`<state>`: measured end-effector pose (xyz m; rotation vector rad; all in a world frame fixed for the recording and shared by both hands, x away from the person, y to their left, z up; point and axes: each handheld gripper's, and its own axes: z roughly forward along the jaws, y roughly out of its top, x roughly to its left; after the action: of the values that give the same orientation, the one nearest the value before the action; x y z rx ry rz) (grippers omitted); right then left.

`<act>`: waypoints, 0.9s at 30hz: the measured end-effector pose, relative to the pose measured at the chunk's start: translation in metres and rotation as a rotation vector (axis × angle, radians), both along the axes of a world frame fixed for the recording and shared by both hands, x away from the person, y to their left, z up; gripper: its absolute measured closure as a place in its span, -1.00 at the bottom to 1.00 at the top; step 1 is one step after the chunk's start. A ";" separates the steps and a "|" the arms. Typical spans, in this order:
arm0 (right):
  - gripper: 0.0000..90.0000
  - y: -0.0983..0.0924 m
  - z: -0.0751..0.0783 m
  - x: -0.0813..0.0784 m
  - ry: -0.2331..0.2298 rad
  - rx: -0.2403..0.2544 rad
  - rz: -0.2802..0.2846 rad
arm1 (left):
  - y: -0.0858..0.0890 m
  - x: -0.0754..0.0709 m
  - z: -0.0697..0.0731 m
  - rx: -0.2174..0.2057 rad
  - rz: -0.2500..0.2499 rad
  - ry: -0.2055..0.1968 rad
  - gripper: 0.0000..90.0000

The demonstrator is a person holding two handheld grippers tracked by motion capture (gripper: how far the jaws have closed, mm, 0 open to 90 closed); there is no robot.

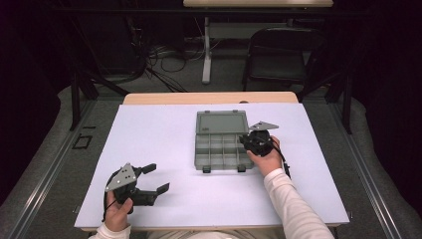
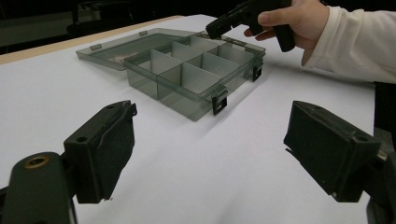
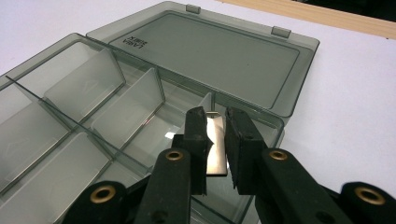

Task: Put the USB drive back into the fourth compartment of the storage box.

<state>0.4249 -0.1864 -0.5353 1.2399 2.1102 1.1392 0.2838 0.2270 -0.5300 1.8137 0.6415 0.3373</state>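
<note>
- Left gripper (image 1: 151, 178) rests near the table's (image 1: 149, 129) front left corner, jaws wide apart with nothing between them
- Clear grey box (image 1: 221, 149) lies open at the middle of the table, lid (image 1: 222, 122) flat toward the far edge
- Right gripper (image 3: 217, 140) hovers over the box's right end, jaws clamped on a small shiny metal plate (image 3: 216, 149) above a compartment
</note>
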 end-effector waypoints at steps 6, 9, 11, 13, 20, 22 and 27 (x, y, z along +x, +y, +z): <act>0.77 0.000 0.000 0.000 0.001 -0.001 0.000 | 0.000 0.000 0.000 0.006 0.003 0.001 -0.65; 0.77 0.000 0.000 0.000 0.001 -0.001 -0.001 | 0.000 0.000 0.000 0.005 0.003 0.001 -0.65; 0.77 0.000 0.000 0.000 0.002 -0.001 -0.001 | 0.000 0.000 0.000 0.005 0.003 0.001 -0.65; 0.77 0.000 0.000 0.000 0.002 -0.002 0.000 | 0.000 0.000 0.000 0.001 0.001 0.000 -0.65; 0.70 -0.001 0.001 -0.002 0.008 0.013 0.004 | 0.000 0.001 0.000 0.004 0.010 0.008 -0.65; 0.66 -0.001 0.003 -0.003 0.007 0.018 0.006 | 0.000 0.002 -0.001 0.003 0.011 0.009 -0.65; 0.48 0.000 0.008 -0.008 -0.006 0.033 0.016 | 0.001 0.003 -0.001 -0.005 0.014 0.013 -0.65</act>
<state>0.4168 -0.1863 -0.5276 1.2350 2.1090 1.1882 0.2868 0.2280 -0.5312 1.8087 0.6639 0.3341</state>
